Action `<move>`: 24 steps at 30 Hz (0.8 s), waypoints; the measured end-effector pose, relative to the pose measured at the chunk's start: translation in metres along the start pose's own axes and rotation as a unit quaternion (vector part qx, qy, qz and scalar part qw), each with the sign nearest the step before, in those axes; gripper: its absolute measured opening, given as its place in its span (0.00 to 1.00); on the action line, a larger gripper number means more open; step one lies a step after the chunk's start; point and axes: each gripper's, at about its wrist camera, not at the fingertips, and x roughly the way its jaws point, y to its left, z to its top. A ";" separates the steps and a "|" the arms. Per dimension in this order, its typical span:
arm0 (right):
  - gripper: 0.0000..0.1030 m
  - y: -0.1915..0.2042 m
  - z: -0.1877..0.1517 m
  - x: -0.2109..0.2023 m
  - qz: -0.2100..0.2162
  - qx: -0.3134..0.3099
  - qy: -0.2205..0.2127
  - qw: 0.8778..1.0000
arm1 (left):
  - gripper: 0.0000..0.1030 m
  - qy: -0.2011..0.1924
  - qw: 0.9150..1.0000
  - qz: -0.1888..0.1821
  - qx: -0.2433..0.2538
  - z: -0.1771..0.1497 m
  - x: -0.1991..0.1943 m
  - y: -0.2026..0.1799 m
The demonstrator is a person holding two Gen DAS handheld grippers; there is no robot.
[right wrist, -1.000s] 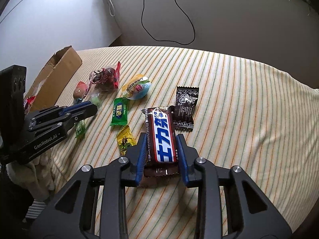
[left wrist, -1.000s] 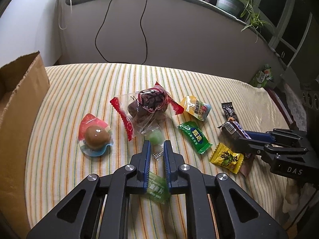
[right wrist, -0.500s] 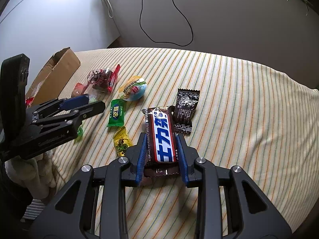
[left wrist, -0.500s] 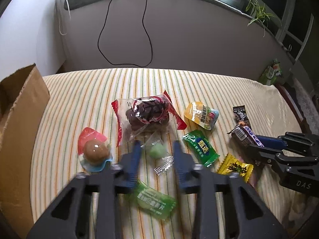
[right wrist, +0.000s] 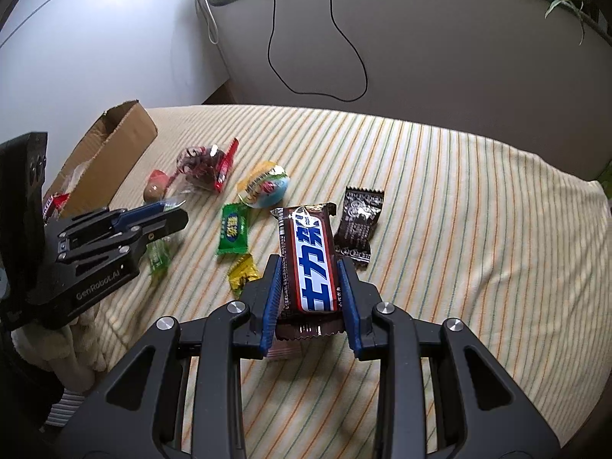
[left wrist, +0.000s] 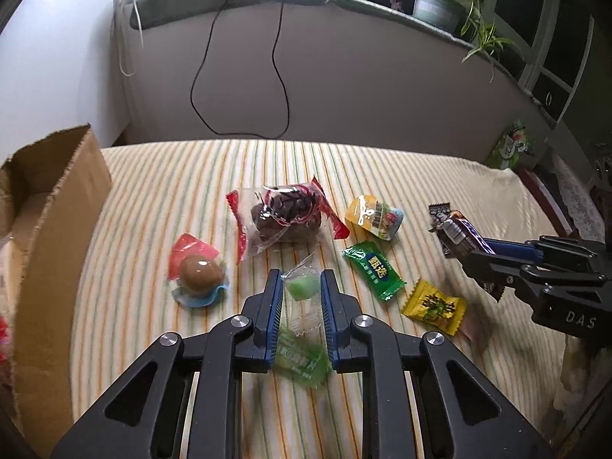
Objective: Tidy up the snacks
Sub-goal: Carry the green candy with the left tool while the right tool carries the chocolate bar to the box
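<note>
My left gripper (left wrist: 301, 281) is shut on a pale green candy in a clear wrapper (left wrist: 303, 287) and holds it just above the striped cloth (left wrist: 160, 199). A green packet (left wrist: 302, 359) lies under its fingers. My right gripper (right wrist: 309, 267) is shut on a brown chocolate bar with blue and white print (right wrist: 311, 260), raised off the cloth. The bar also shows in the left wrist view (left wrist: 459, 233). Loose snacks lie around: a red-edged bag of dark sweets (left wrist: 287, 216), a brown egg pack (left wrist: 199, 275), a yellow jelly cup (left wrist: 376, 218), a green sachet (left wrist: 373, 269), a yellow candy (left wrist: 434, 306).
An open cardboard box (left wrist: 49, 229) stands at the left edge of the cloth, with packets inside (right wrist: 53, 202). A dark brown sachet (right wrist: 357, 225) lies right of the bar. A black cable (left wrist: 237, 76) hangs on the back wall. Potted plants (left wrist: 440, 4) stand on the ledge.
My left gripper opened, moved forward off the green packet, and closed on the pale green candy. My right gripper kept its hold on the chocolate bar and lifted slightly.
</note>
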 end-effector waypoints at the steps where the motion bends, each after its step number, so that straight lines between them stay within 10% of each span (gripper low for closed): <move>1: 0.30 0.003 0.001 -0.003 0.000 -0.002 -0.003 1.000 | 0.18 -0.006 1.000 -0.001 0.000 0.000 -0.005 0.002; 24: 0.30 0.156 0.052 -0.004 0.056 -0.097 -0.039 0.993 | 0.18 -0.090 0.993 0.046 -0.056 -0.010 -0.100 0.098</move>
